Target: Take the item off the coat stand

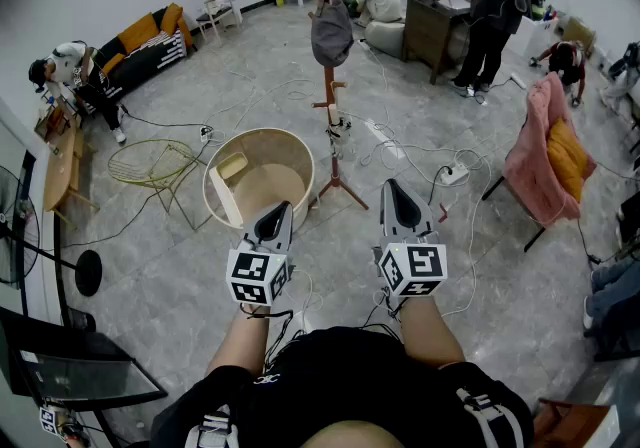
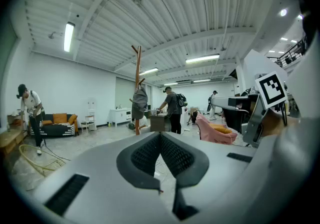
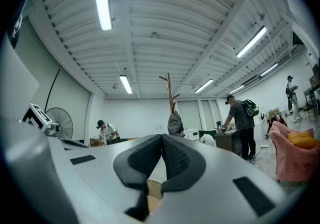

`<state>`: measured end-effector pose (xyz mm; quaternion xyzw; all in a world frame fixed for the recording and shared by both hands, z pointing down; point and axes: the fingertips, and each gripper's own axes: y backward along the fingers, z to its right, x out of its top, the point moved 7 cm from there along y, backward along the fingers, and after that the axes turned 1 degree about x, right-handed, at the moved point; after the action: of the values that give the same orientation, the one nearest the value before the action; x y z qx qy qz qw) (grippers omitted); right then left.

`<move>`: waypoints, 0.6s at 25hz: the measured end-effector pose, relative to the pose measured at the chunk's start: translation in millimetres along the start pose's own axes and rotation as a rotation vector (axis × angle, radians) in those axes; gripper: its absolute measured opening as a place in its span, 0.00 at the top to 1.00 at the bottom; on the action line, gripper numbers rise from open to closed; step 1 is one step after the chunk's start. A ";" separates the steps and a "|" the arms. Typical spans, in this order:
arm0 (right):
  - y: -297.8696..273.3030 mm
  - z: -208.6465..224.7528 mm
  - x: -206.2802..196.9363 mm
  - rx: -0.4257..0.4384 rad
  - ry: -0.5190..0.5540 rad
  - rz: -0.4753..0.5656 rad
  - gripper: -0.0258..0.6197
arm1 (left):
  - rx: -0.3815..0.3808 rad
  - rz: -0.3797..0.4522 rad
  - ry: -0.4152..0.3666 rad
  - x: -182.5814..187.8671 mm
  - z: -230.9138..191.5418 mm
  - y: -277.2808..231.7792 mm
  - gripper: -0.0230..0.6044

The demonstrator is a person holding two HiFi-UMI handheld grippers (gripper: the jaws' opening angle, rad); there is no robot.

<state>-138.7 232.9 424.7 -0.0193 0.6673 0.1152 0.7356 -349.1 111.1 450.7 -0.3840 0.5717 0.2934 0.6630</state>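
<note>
A tall wooden coat stand (image 1: 330, 86) rises in the middle of the room, with a grey bag (image 1: 331, 34) hanging from an upper peg. The same stand (image 2: 137, 83) and bag (image 2: 139, 100) show far off in the left gripper view, and the stand (image 3: 170, 93) and bag (image 3: 175, 124) in the right gripper view. My left gripper (image 1: 273, 220) and right gripper (image 1: 402, 201) are held side by side low in front of me, well short of the stand. Both are shut with nothing between the jaws.
A round wooden tub (image 1: 259, 176) stands on the floor just left of the stand's base. Cables and power strips (image 1: 452, 175) trail over the floor. A pink-draped chair (image 1: 543, 151) is at the right, a sofa (image 1: 140, 48) at far left. People stand at a desk (image 1: 434, 31) behind.
</note>
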 end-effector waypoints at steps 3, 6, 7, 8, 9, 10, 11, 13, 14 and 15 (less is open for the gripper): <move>5.8 6.7 7.0 0.013 -0.002 -0.011 0.94 | 0.001 0.000 -0.002 8.8 10.9 -1.4 0.94; 12.8 18.0 10.0 0.025 0.002 -0.015 0.94 | 0.008 0.008 -0.004 13.5 25.7 -4.2 0.94; 15.9 22.6 9.6 0.029 0.003 -0.015 0.94 | 0.011 0.011 -0.005 13.3 31.5 -5.0 0.94; 18.9 27.2 8.8 0.033 0.004 -0.015 0.94 | 0.013 0.013 -0.006 12.5 37.2 -6.0 0.94; 21.5 31.8 8.1 0.034 0.004 -0.015 0.94 | 0.015 0.015 -0.006 11.9 42.4 -7.3 0.94; 23.7 36.0 8.1 0.035 0.004 -0.015 0.94 | 0.017 0.015 -0.006 12.0 46.8 -8.4 0.94; 25.6 39.9 9.0 0.034 0.004 -0.016 0.94 | 0.020 0.016 -0.004 12.9 50.8 -9.3 0.94; 29.4 47.8 12.7 0.037 0.006 -0.021 0.94 | 0.028 0.017 0.004 16.2 59.1 -10.3 0.94; 31.9 52.1 14.7 0.042 0.008 -0.025 0.94 | 0.033 0.017 0.009 17.8 64.1 -10.9 0.94; 35.0 56.8 16.6 0.049 0.012 -0.030 0.94 | 0.038 0.018 0.014 19.2 69.7 -11.6 0.94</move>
<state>-88.7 279.7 418.8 -0.0120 0.6738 0.0876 0.7336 -299.0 162.9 437.4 -0.3683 0.5852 0.2857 0.6636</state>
